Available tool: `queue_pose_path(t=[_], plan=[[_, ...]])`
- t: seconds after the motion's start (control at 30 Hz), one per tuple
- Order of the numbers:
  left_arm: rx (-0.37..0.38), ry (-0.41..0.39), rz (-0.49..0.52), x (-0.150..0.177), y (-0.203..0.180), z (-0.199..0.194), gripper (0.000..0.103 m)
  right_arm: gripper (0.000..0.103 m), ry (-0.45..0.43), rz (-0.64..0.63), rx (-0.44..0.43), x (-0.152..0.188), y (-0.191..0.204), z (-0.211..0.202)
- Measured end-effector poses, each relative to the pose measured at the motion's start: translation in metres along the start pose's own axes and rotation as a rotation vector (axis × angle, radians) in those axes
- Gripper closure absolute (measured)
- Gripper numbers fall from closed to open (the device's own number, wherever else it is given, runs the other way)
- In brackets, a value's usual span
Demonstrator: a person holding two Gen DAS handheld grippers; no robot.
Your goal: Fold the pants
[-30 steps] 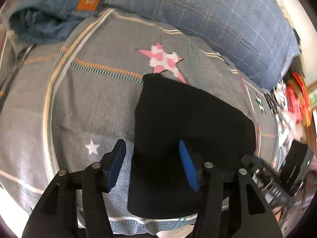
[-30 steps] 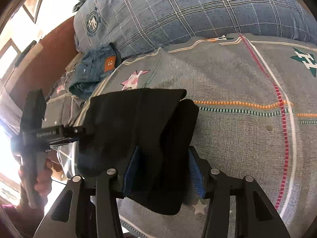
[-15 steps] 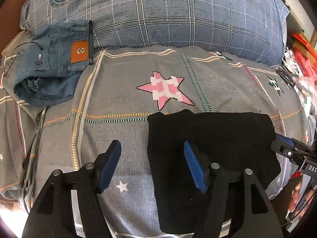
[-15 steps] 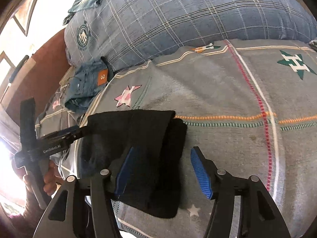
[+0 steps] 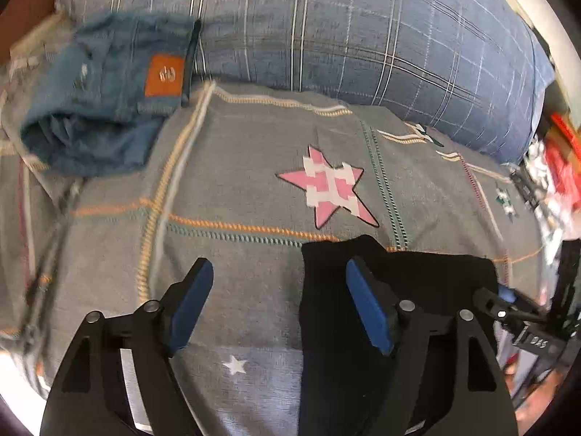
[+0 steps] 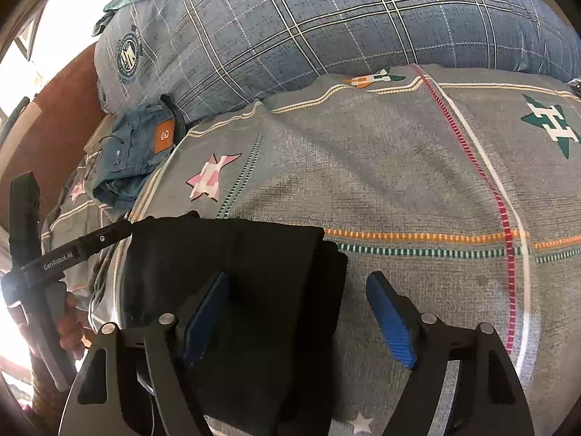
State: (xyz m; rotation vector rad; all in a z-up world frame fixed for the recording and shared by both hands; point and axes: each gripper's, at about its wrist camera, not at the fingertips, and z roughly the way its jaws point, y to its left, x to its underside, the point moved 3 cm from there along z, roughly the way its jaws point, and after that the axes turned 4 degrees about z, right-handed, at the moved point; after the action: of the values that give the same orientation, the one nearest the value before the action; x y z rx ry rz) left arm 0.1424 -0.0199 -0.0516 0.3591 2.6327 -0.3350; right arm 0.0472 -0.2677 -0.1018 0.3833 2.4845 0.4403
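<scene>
The black pants are seen folded on the bed, lower centre of the frame. The left claw and right claw have just been opening; nothing is gripped. A trailing finger could snag and undo the fold.

Folded black fabric pants, lower centre of the right wrist frame: plain, no pattern. Grey woven bedspread: orange, teal and cream stitched lines, a pink-and-white star, a green-and-white star. Blue pillow, top: white-and-dark plaid. Blue denim jeans, upper left: orange patch. Gripper pads: blue, on black fingers.
</scene>
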Motion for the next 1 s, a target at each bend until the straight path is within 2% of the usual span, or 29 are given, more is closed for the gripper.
queue_pose_path(t=[0.07, 0.13, 0.23, 0.47, 0.6, 0.67, 0.73, 0.77, 0.8, 0.83, 0.87, 0.9, 0.97, 1.0], plan=[[0.042, 0.04, -0.047, 0.003, 0.004, 0.008, 0.026, 0.023, -0.012, 0.0, -0.002, -0.002, 0.0, 0.001], [0.079, 0.042, -0.088, 0.005, 0.007, 0.012, 0.026, 0.023, -0.017, -0.018, 0.003, -0.004, 0.002, 0.003], [0.132, 0.038, -0.061, 0.002, 0.006, 0.013, 0.026, 0.023, -0.011, -0.035, 0.009, -0.005, 0.003, 0.006], [0.117, 0.089, -0.084, 0.005, 0.009, 0.011, 0.025, 0.023, 0.003, -0.009, -0.013, -0.004, 0.0, 0.005], [0.038, 0.059, 0.042, 0.013, 0.0, -0.007, 0.025, 0.023, 0.011, -0.012, -0.022, 0.0, 0.0, 0.003], [0.051, 0.079, 0.069, 0.016, -0.003, -0.002, 0.025, 0.023, 0.008, -0.014, -0.036, 0.001, -0.001, 0.003], [0.089, 0.119, 0.053, 0.02, -0.007, 0.01, 0.025, 0.023, 0.006, -0.007, -0.048, 0.001, -0.002, 0.006], [0.132, 0.137, 0.038, 0.019, -0.009, 0.017, 0.025, 0.024, 0.002, 0.002, -0.056, 0.001, -0.003, 0.007], [0.18, 0.156, 0.016, 0.018, -0.012, 0.023, 0.026, 0.037, -0.003, 0.008, -0.073, 0.0, -0.003, 0.009], [0.222, 0.168, -0.007, 0.017, -0.016, 0.026, 0.029, 0.045, -0.016, 0.007, -0.093, 0.0, -0.001, 0.008], [0.272, 0.162, -0.009, 0.015, -0.023, 0.023, 0.039, 0.052, -0.026, -0.004, -0.092, -0.002, 0.001, 0.006], [0.271, 0.15, 0.004, 0.013, -0.028, 0.02, 0.038, 0.058, -0.041, -0.031, -0.085, -0.003, 0.007, 0.001], [0.225, 0.127, 0.039, 0.01, -0.037, 0.02, 0.038, 0.059, -0.091, -0.116, -0.048, -0.008, 0.02, -0.013], [0.204, 0.144, 0.055, 0.011, -0.042, 0.027, 0.038, 0.059, -0.1, -0.141, -0.027, -0.01, 0.022, -0.016]])
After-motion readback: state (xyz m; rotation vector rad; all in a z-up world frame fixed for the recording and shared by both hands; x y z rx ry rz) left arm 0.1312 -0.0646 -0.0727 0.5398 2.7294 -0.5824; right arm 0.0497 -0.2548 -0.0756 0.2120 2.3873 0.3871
